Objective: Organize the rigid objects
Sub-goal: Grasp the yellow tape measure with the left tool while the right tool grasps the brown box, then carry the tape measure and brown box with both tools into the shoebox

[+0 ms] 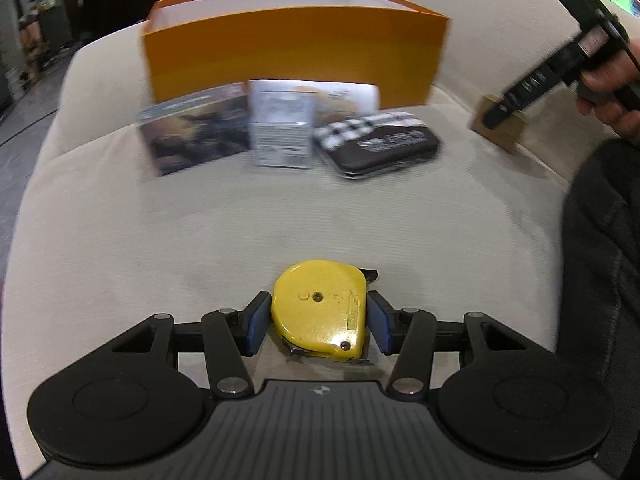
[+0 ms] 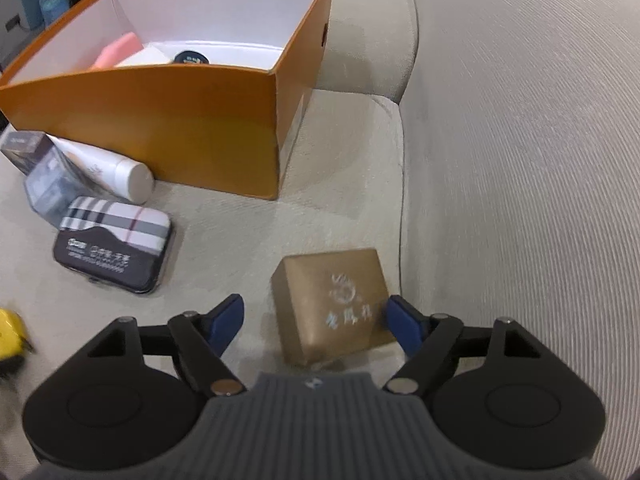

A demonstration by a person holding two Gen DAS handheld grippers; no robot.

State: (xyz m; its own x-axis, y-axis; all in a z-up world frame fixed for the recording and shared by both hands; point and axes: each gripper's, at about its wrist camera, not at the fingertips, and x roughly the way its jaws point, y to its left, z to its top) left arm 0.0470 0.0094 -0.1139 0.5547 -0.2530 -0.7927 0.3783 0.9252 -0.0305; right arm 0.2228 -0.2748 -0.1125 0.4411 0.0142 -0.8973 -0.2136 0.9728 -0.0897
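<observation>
A yellow tape measure [image 1: 320, 312] lies on the beige sofa seat [image 1: 200, 240], and my left gripper [image 1: 318, 320] has its blue pads against both sides of it. In the right wrist view my right gripper [image 2: 316, 308] stands open around a small brown box [image 2: 332, 300] with a pale logo. Its left pad is well clear of that box and its right pad is at the box's edge. The orange box [image 2: 160, 120] stands open behind, holding a pink item [image 2: 118, 50] and a black round lid [image 2: 191, 58].
In front of the orange box [image 1: 296, 52] lie a dark box [image 1: 192, 132], a clear package [image 1: 282, 128], a plaid-and-black case [image 2: 114, 244] and a white bottle [image 2: 120, 172]. The sofa backrest [image 2: 520, 160] rises at the right. A person's dark trouser leg [image 1: 600, 260] borders the seat.
</observation>
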